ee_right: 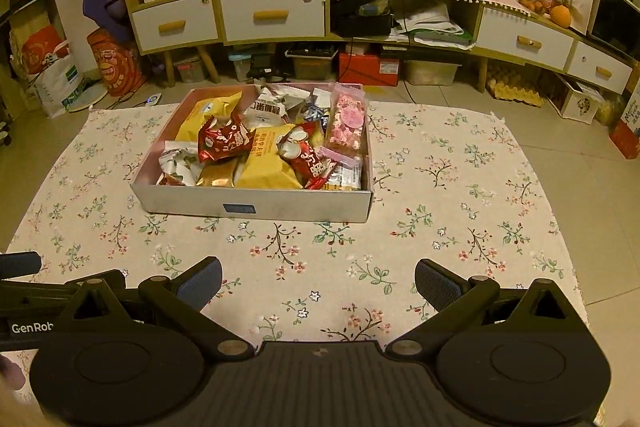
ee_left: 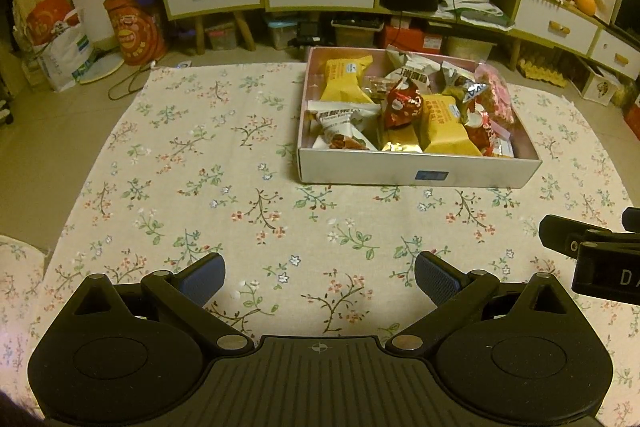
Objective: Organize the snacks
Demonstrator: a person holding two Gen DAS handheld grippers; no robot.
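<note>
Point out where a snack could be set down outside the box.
Bare floral cloth lies right of the box, left of it, and between it and both open grippers. The box itself is crowded.

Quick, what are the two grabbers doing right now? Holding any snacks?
Left gripper: open, holding nothing, above the flowered cloth.
Right gripper: open, holding nothing. The snacks are all in the box.

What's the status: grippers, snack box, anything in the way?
Left gripper open, empty. Right gripper open, empty. Box full of snacks on floral cloth. Path ahead unobstructed.
</note>
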